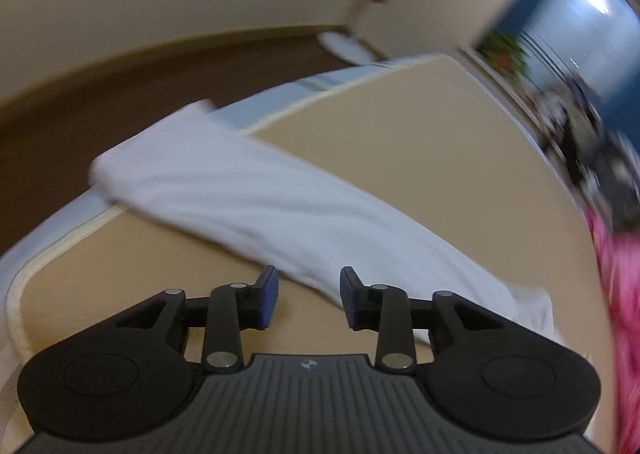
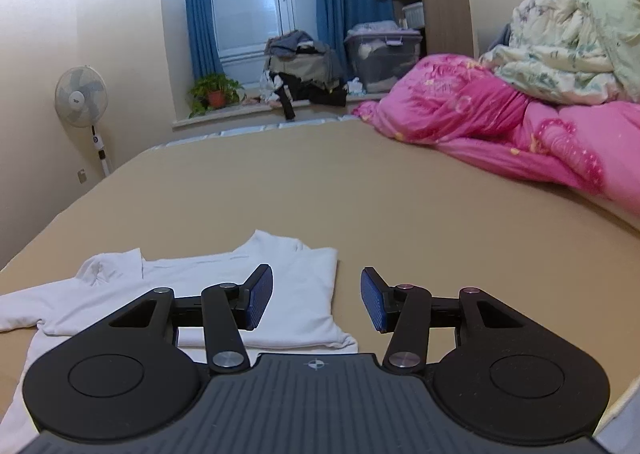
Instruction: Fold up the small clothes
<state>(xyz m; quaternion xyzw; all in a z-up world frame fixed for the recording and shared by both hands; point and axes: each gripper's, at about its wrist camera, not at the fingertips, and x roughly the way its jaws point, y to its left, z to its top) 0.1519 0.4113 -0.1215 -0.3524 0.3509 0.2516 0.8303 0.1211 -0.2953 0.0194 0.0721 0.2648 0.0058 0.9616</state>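
While both grippers hung above the bed with nothing between their jaws, the shirt lay flat on the tan sheet near the bed's near edge, partly folded.

Left gripper: jaws apart at a moderate gap, nothing gripped, pads clear of cloth. Its view was smeared, so detail is poor. A long white band of the shirt ran diagonally from upper left, where it overhung the bed edge, down to lower right, passing just ahead of and under the right-hand jaw. I can't tell whether that band was a sleeve or the folded body.

Right gripper: jaws wider, empty. Shirt sat ahead and to its left; only the left-hand jaw overlapped the cloth in view, the other was over bare sheet. Collar end pointed away from the camera, hem toward it, so the long axis ran roughly along the pointing line. One side looked already folded in, with a straight edge on the right. A sleeve still stuck out to the left.

Judgement: that loose sleeve was on the left side, so the left hand looked better placed for it. Right would need to shift left to reach any edge.

Pink quilt was well apart, no interference.
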